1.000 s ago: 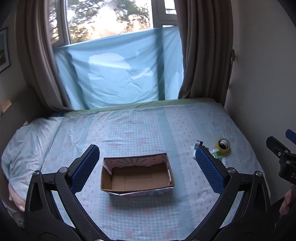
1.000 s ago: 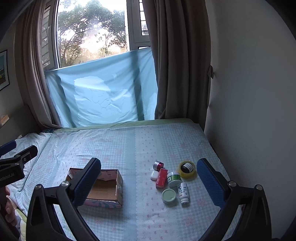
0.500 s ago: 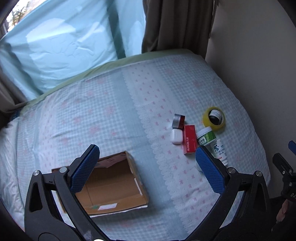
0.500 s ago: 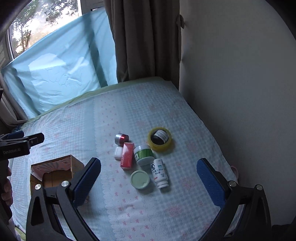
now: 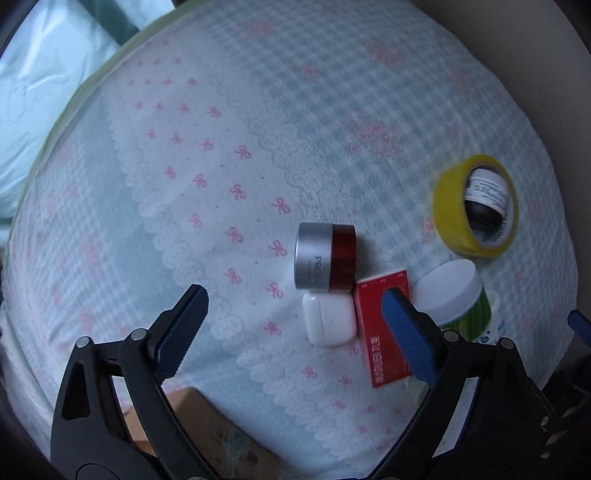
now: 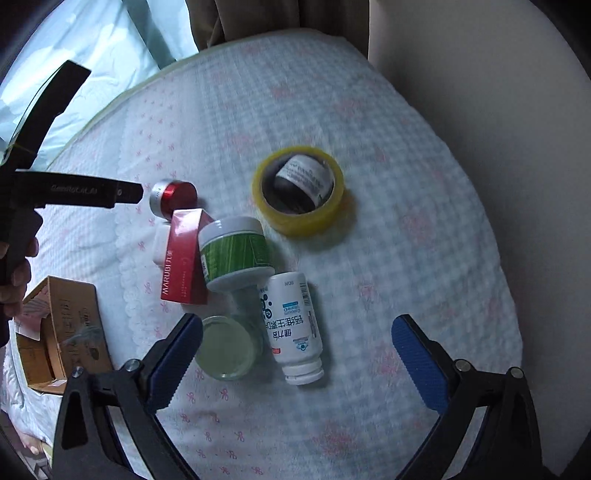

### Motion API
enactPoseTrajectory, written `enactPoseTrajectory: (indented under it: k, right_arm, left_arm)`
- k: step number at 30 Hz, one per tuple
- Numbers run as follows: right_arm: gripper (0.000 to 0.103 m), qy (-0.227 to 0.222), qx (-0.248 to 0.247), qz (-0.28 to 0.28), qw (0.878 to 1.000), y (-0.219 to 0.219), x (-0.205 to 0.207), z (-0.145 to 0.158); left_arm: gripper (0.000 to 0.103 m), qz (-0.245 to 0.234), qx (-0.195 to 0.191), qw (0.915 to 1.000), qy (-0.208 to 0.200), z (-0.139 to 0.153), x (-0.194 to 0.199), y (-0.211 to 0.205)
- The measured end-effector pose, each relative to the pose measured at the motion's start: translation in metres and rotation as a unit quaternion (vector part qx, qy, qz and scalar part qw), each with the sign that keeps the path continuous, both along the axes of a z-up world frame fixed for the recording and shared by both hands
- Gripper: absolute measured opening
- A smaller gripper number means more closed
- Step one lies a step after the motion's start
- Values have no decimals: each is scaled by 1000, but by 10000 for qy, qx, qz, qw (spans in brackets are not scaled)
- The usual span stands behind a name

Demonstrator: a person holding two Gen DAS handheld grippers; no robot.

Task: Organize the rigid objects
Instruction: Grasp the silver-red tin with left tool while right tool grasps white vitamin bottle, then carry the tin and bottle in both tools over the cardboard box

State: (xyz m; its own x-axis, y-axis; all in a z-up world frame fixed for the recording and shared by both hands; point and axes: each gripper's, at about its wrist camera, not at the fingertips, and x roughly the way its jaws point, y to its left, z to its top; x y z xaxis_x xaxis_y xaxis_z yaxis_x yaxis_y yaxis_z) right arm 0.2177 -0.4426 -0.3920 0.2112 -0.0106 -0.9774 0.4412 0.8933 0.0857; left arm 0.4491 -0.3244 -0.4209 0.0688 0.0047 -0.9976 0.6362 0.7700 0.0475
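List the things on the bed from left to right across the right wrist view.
Cardboard box → silver and red jar → red carton → green-labelled jar → white pill bottle → yellow tape roll. The white case and the clear lidded jar are left out: they overlap others.

Beneath my jaws lies a bedsheet (image 5: 229, 155), pale blue check with pink bow prints and a scalloped white band. Beyond it, ahead and left, hangs a light blue cloth (image 6: 122, 44); brown curtain (image 6: 236, 18) ahead; a plain wall (image 6: 498, 92) stands right.
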Motion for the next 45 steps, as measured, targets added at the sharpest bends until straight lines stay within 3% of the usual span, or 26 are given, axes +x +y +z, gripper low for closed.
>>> enactPoseTrajectory:
  k: [3, 5, 13, 16, 19, 21, 26, 39, 45]
  right_arm:
    - [89, 335, 181, 15, 9993, -1, 14, -32]
    - [84, 511, 259, 26, 9984, -2, 20, -47]
    - [74, 940, 318, 130, 9950, -1, 23, -80]
    - [66, 1067, 321, 243, 9935, 4, 23, -90]
    - [55, 1205, 311, 380, 9915, 9, 21, -100]
    - [50, 1220, 347, 407, 9911, 11, 21, -103]
    - [48, 1235, 199, 540, 9907, 17, 24, -111]
    - [48, 1071, 65, 548, 9927, 31, 21, -99]
    - [48, 817, 1, 439, 9957, 28, 1, -64]
  left_arm:
    - [89, -121, 269, 9994, 180, -32, 8, -12]
    - [81, -93, 339, 9988, 351, -48, 11, -16]
    - [70, -47, 443, 9964, 717, -86, 19, -22]
    - [57, -151, 448, 9955, 825, -97, 17, -28]
    - [50, -297, 585, 9945, 813, -102, 12, -42]
    - [39, -345, 575, 9940, 865, -106, 9, -53]
    - [38, -350, 641, 9943, 778, -114, 2, -70]
    - [38, -172, 438, 9981, 390, -76, -9, -78]
    - [38, -182, 230, 9995, 108, -17, -34, -82]
